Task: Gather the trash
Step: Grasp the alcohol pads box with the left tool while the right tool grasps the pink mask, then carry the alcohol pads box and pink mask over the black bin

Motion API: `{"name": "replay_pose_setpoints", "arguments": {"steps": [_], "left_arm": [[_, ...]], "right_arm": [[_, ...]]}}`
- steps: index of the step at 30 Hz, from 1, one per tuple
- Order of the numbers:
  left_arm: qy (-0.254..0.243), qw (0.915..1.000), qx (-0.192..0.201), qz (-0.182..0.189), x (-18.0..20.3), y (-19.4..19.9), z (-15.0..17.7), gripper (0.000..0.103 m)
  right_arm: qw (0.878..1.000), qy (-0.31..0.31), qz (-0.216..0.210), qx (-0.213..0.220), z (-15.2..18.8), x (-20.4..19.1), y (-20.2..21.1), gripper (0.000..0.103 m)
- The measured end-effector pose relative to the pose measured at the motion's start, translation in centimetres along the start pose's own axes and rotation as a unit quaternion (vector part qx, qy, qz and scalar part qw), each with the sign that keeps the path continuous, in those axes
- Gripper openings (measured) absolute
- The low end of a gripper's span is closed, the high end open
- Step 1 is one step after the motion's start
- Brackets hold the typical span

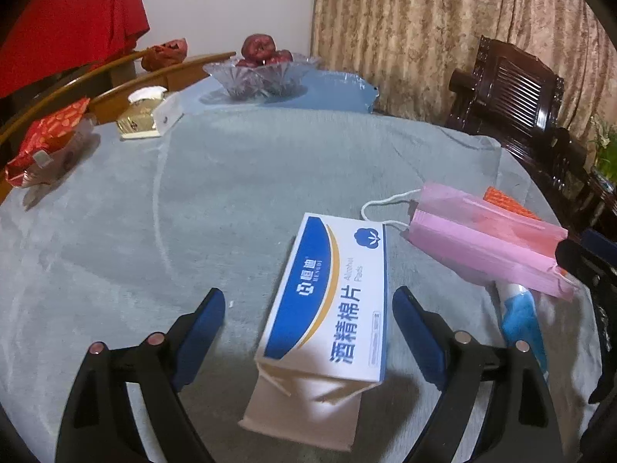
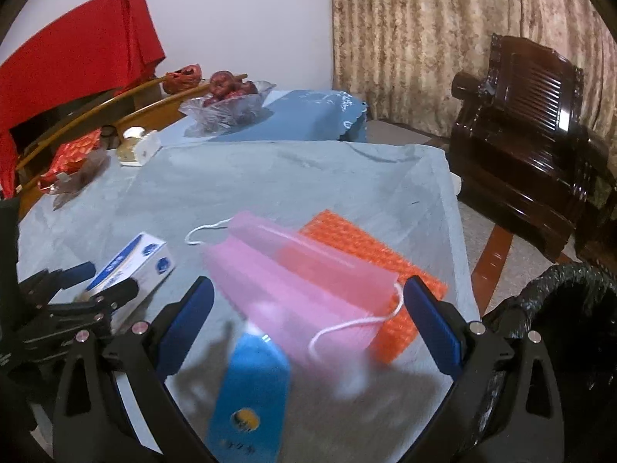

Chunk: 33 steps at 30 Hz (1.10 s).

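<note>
A white and blue alcohol-pads box lies on the grey cloth, its near flap hanging open. My left gripper stands open around it, the blue pads clear of its sides. A pink face mask lies over an orange textured sheet, with a blue tube in front of it. My right gripper is open, its fingers on either side of the mask and tube. The mask, the tube and the box show in the other views too.
A bin lined with a black bag stands right of the table. At the far side sit a glass fruit bowl, a gold and white tissue box and a red wrapper. A dark wooden chair stands beyond the table's right edge.
</note>
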<state>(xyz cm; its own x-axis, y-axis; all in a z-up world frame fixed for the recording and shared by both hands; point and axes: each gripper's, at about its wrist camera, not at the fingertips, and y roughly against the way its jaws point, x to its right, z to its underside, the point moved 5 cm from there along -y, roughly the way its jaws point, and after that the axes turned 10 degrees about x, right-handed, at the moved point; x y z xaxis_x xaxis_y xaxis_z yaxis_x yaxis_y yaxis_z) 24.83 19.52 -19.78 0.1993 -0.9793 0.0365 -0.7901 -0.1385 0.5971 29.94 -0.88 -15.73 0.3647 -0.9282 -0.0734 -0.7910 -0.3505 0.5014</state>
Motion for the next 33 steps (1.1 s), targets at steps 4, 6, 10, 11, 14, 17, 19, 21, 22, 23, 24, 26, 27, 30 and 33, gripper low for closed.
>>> {"name": "replay_pose_setpoints", "arguments": {"steps": [4,6,10,11,14,17,19,21,22,23,24,26,27,30,33], "left_arm": [[0.001,0.9999,-0.012,-0.004,0.2,-1.0,0.1,0.085],[0.004,0.9999,-0.016,-0.002,0.3,-1.3,0.2,0.082],[0.001,0.9997,-0.023,0.001,0.8,-1.8,0.3,0.069],[0.0,0.9997,-0.025,0.002,0.9,-1.9,0.3,0.065],[-0.005,0.9995,-0.031,0.002,1.4,-2.1,0.5,0.06],[-0.006,0.9996,-0.029,0.003,1.5,-2.1,0.4,0.058],[-0.009,0.9996,-0.027,0.0,1.6,-2.0,0.4,0.058],[-0.011,0.9996,-0.025,-0.002,1.7,-1.8,0.3,0.057],[-0.01,0.9997,-0.024,-0.001,1.8,-1.7,0.2,0.057],[-0.009,0.9997,-0.023,0.0,1.9,-1.5,0.2,0.057],[-0.008,0.9998,-0.02,0.0,2.0,-1.3,0.0,0.057],[-0.009,0.9998,-0.014,0.002,2.3,-0.8,-0.3,0.057],[-0.011,0.9999,-0.011,0.003,2.4,-0.5,-0.4,0.057],[-0.013,0.9999,-0.004,0.005,2.8,0.5,-1.0,0.057],[-0.012,0.9999,0.003,0.009,3.2,1.6,-1.6,0.057]], "right_arm": [[1.0,0.006,0.008,-0.013,0.0,0.8,-1.7,0.096],[1.0,0.006,0.009,-0.019,0.2,1.2,-2.4,0.096],[1.0,-0.001,0.006,-0.026,0.5,1.8,-3.4,0.096],[1.0,-0.002,0.004,-0.031,0.6,1.9,-3.6,0.096],[0.999,-0.003,-0.001,-0.046,1.0,2.0,-4.1,0.085],[0.998,-0.007,-0.012,-0.062,1.5,1.9,-4.4,0.065],[0.997,-0.008,-0.025,-0.069,1.7,1.6,-4.4,0.052],[0.997,0.0,-0.033,-0.07,1.8,1.1,-4.1,0.033],[0.997,0.004,-0.04,-0.071,1.8,0.9,-3.9,0.019],[0.996,0.004,-0.047,-0.074,1.9,0.7,-3.8,0.011],[0.996,0.005,-0.052,-0.074,1.9,0.5,-3.6,0.01],[0.996,0.004,-0.062,-0.068,1.8,0.2,-3.0,0.003],[0.996,0.001,-0.068,-0.065,1.6,0.0,-2.6,0.003],[0.995,-0.01,-0.085,-0.055,1.2,-0.3,-1.3,0.002],[0.994,-0.017,-0.095,-0.045,0.6,-0.6,0.3,0.002]]}}
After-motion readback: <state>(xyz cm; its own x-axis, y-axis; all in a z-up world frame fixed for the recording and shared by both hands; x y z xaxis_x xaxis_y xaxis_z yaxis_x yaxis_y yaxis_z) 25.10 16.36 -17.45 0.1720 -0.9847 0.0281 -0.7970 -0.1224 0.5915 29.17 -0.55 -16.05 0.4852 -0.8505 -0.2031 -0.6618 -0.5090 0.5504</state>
